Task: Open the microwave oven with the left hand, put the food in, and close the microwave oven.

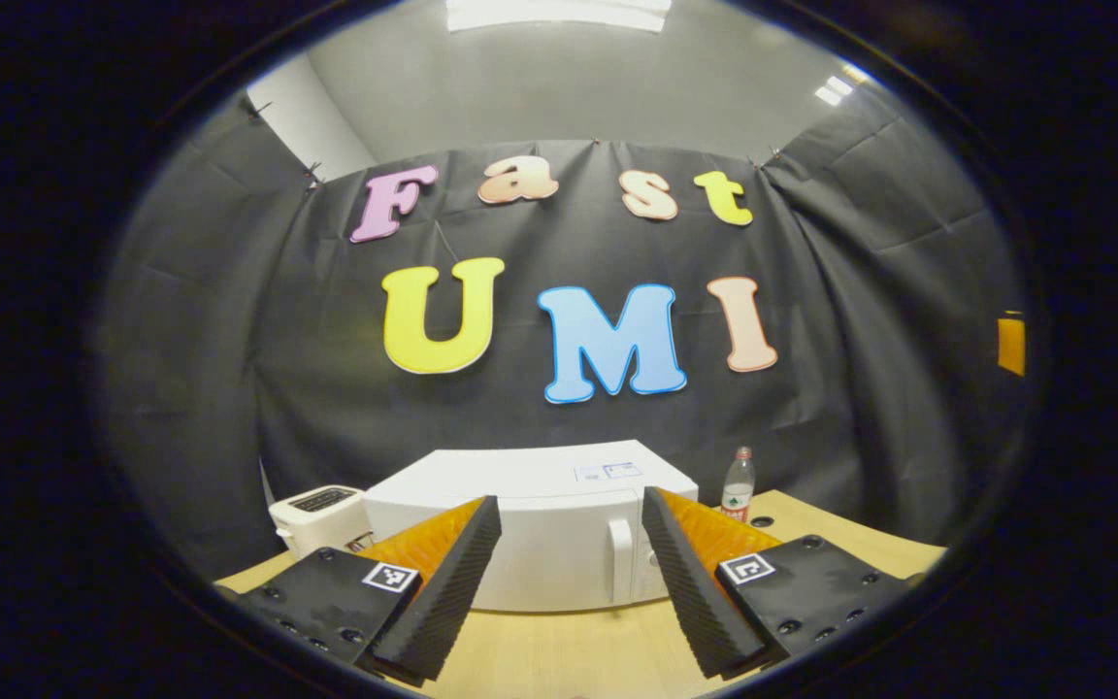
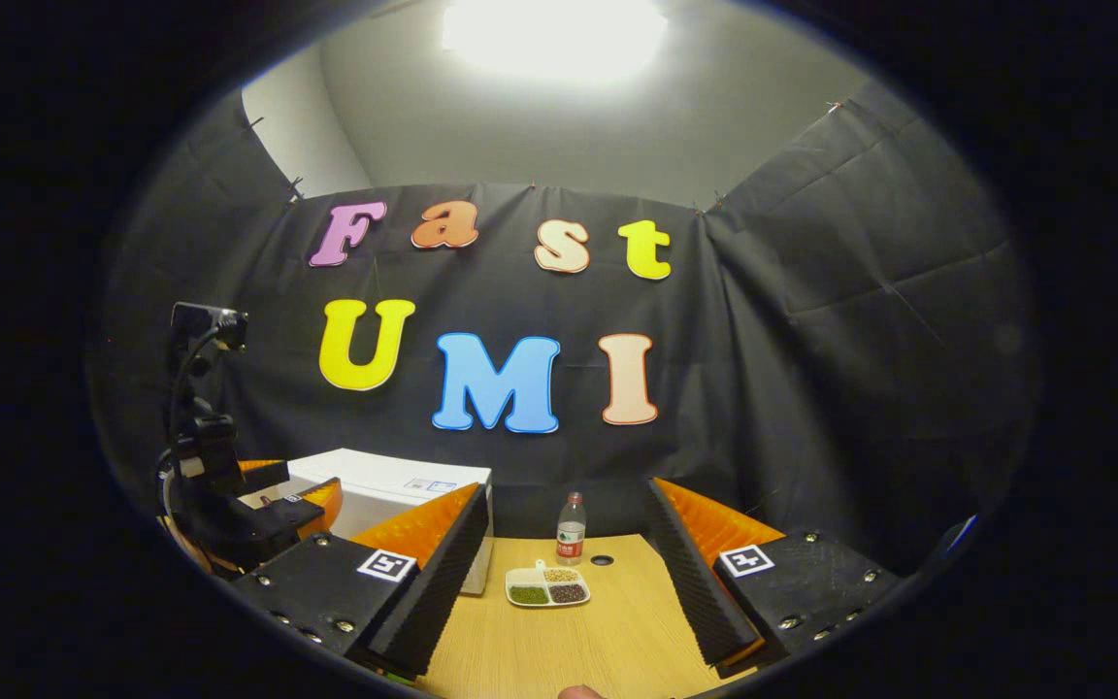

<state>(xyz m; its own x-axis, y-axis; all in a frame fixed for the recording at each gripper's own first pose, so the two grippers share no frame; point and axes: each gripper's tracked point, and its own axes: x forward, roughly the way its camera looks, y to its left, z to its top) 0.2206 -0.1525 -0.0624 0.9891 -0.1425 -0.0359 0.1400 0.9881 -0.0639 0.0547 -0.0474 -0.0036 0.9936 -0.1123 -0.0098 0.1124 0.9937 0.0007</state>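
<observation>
Microwave oven (image 1: 530, 529) sits shut at the far side of the wooden surface (image 1: 569, 650), and it is the thing the opening move turns on. Going left to right in the left gripper view: a small white toaster (image 1: 318, 515) stands just beside the oven's left end, then comes the oven's wide white front, then its upright door handle (image 1: 620, 558) near the right edge of that front, then a plastic bottle (image 1: 738, 485) just past the oven's right corner. The left gripper (image 1: 569, 592) hangs short of the oven with its fingers spread wide and nothing between them; the handle lies straight ahead, slightly toward the right finger, its long axis vertical. So I judge the left hand is the one lined up to reach forward and pull.

In the right gripper view the oven lies at far left, while the food tray (image 2: 547, 586) rests on the surface directly ahead of the right gripper (image 2: 569, 592), whose fingers are also wide apart and empty.
</observation>
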